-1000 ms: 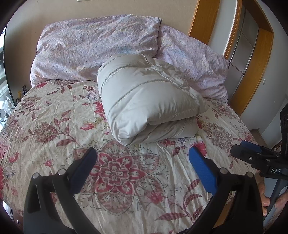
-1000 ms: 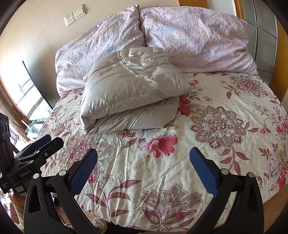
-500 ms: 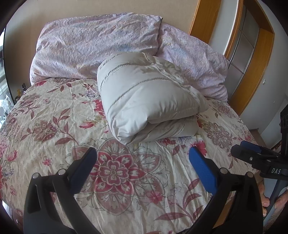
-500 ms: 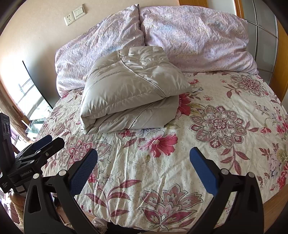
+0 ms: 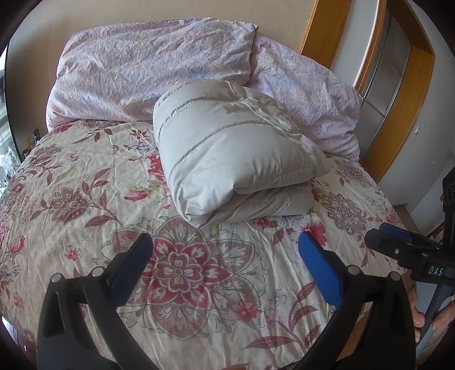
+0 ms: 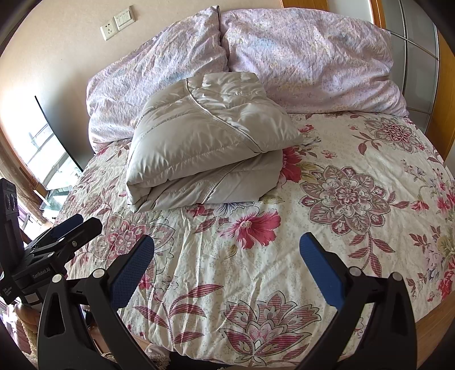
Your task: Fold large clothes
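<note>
A light grey padded jacket [image 5: 236, 153] lies folded into a thick bundle on the floral bedspread [image 5: 85, 199], near the pillows. It also shows in the right wrist view [image 6: 204, 148]. My left gripper [image 5: 224, 250] is open and empty, held over the near part of the bed, well short of the jacket. My right gripper [image 6: 227, 250] is open and empty too, over the bedspread [image 6: 341, 199] in front of the jacket. Each gripper shows at the edge of the other's view: the right one [image 5: 403, 244] and the left one [image 6: 71, 230].
Two lilac pillows [image 5: 153, 71] [image 6: 307, 57] lean against the wall behind the jacket. A wooden door frame [image 5: 403, 94] stands at the right. A wall socket and switch [image 6: 118, 22] sit above the pillows. A window [image 6: 45, 159] is at the left.
Both views have shifted only slightly; the jacket lies as before and both grippers stay open.
</note>
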A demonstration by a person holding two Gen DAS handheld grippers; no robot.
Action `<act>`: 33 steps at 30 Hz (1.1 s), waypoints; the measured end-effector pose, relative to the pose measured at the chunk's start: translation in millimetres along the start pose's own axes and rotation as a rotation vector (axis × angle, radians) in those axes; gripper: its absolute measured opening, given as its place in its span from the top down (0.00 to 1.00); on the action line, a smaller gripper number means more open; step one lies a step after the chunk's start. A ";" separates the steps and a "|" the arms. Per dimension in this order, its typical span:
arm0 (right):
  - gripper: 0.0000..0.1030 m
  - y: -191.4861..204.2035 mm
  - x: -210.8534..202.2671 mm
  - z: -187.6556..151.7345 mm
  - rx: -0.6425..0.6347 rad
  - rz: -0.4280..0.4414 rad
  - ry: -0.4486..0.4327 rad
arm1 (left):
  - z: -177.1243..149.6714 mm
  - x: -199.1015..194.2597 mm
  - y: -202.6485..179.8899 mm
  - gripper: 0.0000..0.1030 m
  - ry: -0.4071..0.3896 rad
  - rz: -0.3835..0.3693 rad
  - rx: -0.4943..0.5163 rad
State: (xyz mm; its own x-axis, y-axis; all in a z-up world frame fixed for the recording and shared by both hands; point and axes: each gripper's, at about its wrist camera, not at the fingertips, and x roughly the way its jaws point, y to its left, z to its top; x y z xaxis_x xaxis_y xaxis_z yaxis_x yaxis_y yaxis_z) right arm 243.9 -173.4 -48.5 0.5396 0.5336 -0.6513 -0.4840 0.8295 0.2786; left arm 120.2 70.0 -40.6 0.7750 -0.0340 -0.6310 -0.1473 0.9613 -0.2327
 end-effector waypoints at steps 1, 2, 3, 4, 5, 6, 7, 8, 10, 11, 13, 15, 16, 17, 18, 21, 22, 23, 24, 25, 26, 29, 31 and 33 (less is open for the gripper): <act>0.01 -0.1 0.0 0.1 0.000 -0.001 0.000 | -0.1 0.1 -0.1 0.02 0.000 0.000 0.000; 0.01 0.1 0.7 -0.3 0.001 -0.002 0.001 | 0.1 0.2 -0.2 0.02 0.000 0.001 0.000; 0.01 0.1 1.3 -1.0 0.001 -0.001 0.001 | 0.6 -0.1 -0.1 0.02 0.001 0.001 0.000; 0.01 0.1 1.2 -0.8 0.002 -0.003 0.001 | 0.7 0.0 0.0 0.02 0.001 0.001 0.000; 0.01 0.2 1.8 -1.3 0.002 -0.004 0.000 | 0.1 0.2 -0.2 0.02 0.001 0.001 0.000; 0.01 -0.1 2.5 -1.8 0.003 -0.003 0.001 | 0.5 0.1 -0.1 0.02 0.001 0.001 0.000; 0.01 -0.1 2.5 -1.7 0.003 -0.004 0.001 | 0.8 0.1 0.2 0.02 0.001 0.001 0.000; 0.01 0.1 2.6 -2.4 0.002 -0.004 0.000 | 0.7 0.2 0.1 0.02 0.001 0.001 0.000; 0.01 -0.8 2.7 -1.5 0.003 -0.004 0.001 | 0.4 0.4 0.2 0.02 0.001 0.001 -0.001; 0.01 -1.0 2.6 -1.3 0.003 -0.003 0.001 | 0.8 0.3 0.3 0.02 0.001 0.000 0.000; 0.01 -1.4 3.1 -1.5 0.004 -0.004 0.001 | 0.6 0.5 0.1 0.02 0.002 0.002 0.001; 0.01 -1.6 3.2 -1.6 0.004 -0.002 0.002 | 1.2 0.4 0.4 0.02 0.001 0.001 -0.001; 0.01 -1.5 3.4 -1.8 0.004 -0.002 0.002 | 0.6 0.5 0.2 0.02 0.000 0.001 -0.001; 0.01 -1.3 3.4 -2.1 0.004 -0.003 0.002 | 0.6 0.5 0.2 0.02 0.001 0.001 0.000; 0.01 -1.7 3.2 -1.5 0.003 -0.002 0.002 | 1.2 0.4 0.4 0.02 0.001 0.001 -0.001; 0.01 -1.7 3.3 -1.2 0.003 -0.002 0.003 | 1.3 0.4 0.4 0.02 0.001 0.001 -0.001; 0.01 -2.2 3.6 -1.2 0.004 -0.002 0.003 | 1.2 0.5 0.4 0.02 0.002 0.000 0.000; 0.01 -2.0 3.8 -2.0 0.004 -0.002 0.003 | 1.0 0.5 0.2 0.02 0.002 0.001 0.000; 0.01 -2.1 3.6 -1.2 0.005 -0.002 0.003 | 0.9 0.5 0.2 0.02 0.001 0.001 0.000; 0.01 -2.0 3.7 -1.6 0.005 -0.002 0.003 | 0.7 0.5 0.2 0.02 0.002 0.001 0.001; 0.01 -2.0 3.5 -1.1 0.005 -0.002 0.003 | 1.1 0.9 0.4 0.02 0.003 0.000 0.000; 0.01 -1.5 3.6 -1.8 0.005 -0.003 0.002 | 1.1 0.9 0.5 0.02 0.002 0.001 0.001; 0.01 -2.2 4.4 -1.7 0.007 -0.001 0.003 | 1.2 1.5 0.5 0.02 0.002 0.001 0.000; 0.01 -2.1 4.5 -1.4 0.006 -0.003 0.002 | 0.9 1.6 0.5 0.02 0.003 -0.001 0.000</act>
State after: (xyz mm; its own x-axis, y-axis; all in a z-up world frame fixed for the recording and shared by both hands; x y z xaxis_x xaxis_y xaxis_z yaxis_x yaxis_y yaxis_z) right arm 246.4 -173.0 -53.0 0.5393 0.5309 -0.6537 -0.4783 0.8320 0.2811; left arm 121.9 70.6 -41.1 0.7733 -0.0355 -0.6331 -0.1468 0.9613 -0.2333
